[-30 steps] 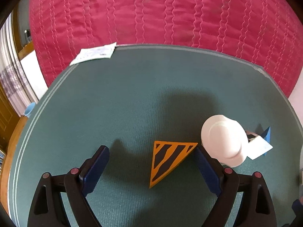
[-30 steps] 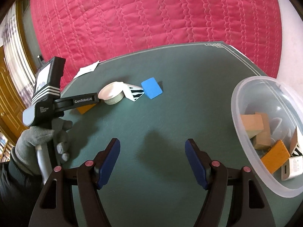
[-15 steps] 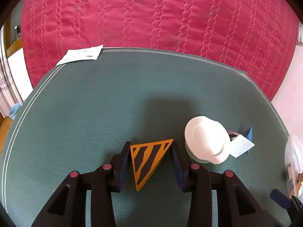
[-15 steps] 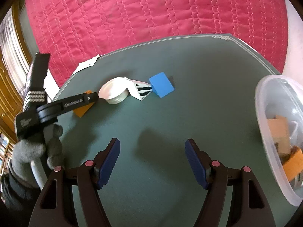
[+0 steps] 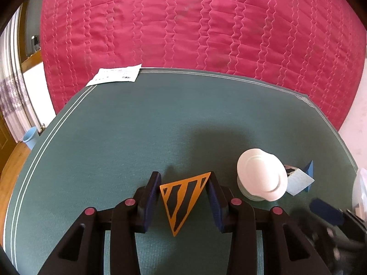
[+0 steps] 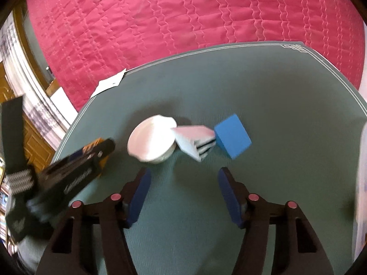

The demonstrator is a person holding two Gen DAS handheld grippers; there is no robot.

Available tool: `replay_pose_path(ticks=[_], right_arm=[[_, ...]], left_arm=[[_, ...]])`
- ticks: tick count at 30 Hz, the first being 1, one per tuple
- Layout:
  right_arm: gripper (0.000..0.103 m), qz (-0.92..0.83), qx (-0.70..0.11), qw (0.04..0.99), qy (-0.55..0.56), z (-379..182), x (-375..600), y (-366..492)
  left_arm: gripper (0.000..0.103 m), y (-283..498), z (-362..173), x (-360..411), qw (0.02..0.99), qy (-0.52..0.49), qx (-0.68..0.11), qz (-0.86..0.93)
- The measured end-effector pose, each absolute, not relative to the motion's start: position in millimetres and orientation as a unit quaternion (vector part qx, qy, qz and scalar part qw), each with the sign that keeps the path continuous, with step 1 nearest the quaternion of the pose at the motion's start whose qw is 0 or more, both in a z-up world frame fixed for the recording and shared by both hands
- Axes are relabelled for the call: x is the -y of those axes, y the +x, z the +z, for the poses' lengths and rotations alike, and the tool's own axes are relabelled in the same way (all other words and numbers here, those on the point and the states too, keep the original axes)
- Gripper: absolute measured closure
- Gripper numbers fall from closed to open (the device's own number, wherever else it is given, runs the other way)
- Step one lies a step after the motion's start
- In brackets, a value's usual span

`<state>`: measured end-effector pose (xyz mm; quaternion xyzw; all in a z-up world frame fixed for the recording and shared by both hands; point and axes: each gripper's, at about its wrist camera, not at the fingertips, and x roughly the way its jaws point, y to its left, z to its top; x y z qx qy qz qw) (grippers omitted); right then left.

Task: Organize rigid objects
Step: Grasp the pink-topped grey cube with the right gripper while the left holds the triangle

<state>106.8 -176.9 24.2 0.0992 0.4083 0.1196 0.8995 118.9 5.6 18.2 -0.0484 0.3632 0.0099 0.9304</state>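
Note:
My left gripper is shut on an orange triangular block with black stripes, pads pressed on its two upper corners, over the green mat. Right of it stand a white round lidded tub, a white striped wedge and a blue block. My right gripper is open and empty, just short of the tub, the striped wedge and the blue cube. The left gripper shows blurred at the left with the orange block.
A clear plastic bin is at the right edge, also seen in the left wrist view. A white paper slip lies at the mat's far left corner. A pink quilted bed lies beyond the mat.
My left gripper closed on the orange striped triangle. My right gripper moved forward and left, away from the bin, toward the tub, wedge and blue cube.

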Motion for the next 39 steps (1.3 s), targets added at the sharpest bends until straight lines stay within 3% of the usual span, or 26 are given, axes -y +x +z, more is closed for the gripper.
replay_pose_path(ticks=[14,19,27,39], right_arm=[[0.045,0.09,-0.408,0.905,0.078,23.0,162.2,144.7],[0.059,0.069,-0.405,0.91,0.058,22.0,159.3,144.6],[0.07,0.081,-0.401,0.911,0.049,21.6,164.0,126.4],[0.071,0.101,-0.402,0.908,0.069,22.6,187.7,76.6]], left_arm=[[0.061,119.9,17.2,-9.3,0.93,-0.056,-0.364,0.015],[0.061,118.7,17.0,-8.1,0.93,-0.054,-0.363,0.013],[0.061,117.2,18.1,-6.5,0.931,-0.056,-0.362,0.009],[0.061,110.6,20.4,2.9,0.932,-0.055,-0.359,-0.014]])
